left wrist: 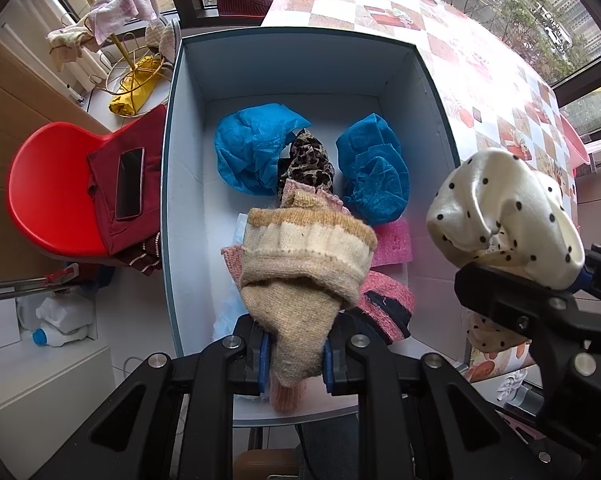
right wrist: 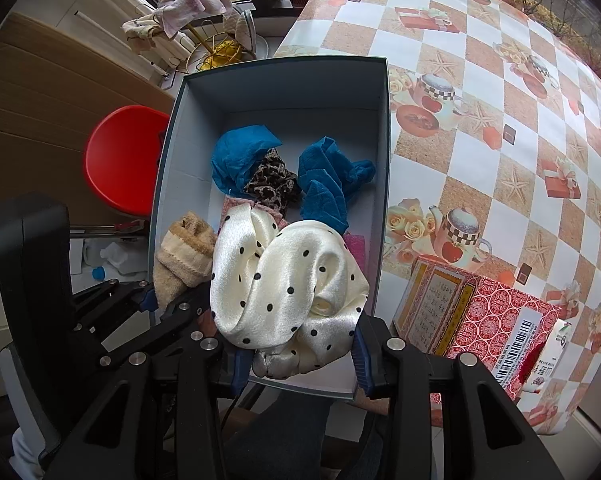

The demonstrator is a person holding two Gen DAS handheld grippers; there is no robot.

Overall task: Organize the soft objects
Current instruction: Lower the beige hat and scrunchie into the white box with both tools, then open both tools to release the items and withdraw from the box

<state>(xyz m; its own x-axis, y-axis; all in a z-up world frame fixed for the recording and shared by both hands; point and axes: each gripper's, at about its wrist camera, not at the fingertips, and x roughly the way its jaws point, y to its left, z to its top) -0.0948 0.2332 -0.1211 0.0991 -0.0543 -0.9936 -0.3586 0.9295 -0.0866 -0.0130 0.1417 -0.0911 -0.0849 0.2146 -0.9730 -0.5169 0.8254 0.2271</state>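
Note:
My left gripper [left wrist: 296,354] is shut on a beige knitted sock [left wrist: 304,276] and holds it over the near end of an open blue-grey box [left wrist: 172,120]. My right gripper [right wrist: 300,354] is shut on a cream polka-dot satin cloth [right wrist: 284,280], also above the box's near end [right wrist: 382,128]. The right gripper with the cloth [left wrist: 504,216] shows in the left wrist view, over the box's right wall. The sock [right wrist: 184,252] shows in the right wrist view at the box's left wall. In the box lie two blue crumpled covers [left wrist: 248,148] [left wrist: 374,172], a leopard-print cloth [left wrist: 308,164], pink knitwear [left wrist: 384,304] and a pink sponge [left wrist: 392,240].
The box stands on a table with a checkered oilcloth [right wrist: 500,120]. A red patterned carton [right wrist: 480,316] lies right of the box. Left of the table stand a red chair [left wrist: 48,184] with a phone [left wrist: 129,184] on red cloth, and a gold rack [left wrist: 112,40] with cloths.

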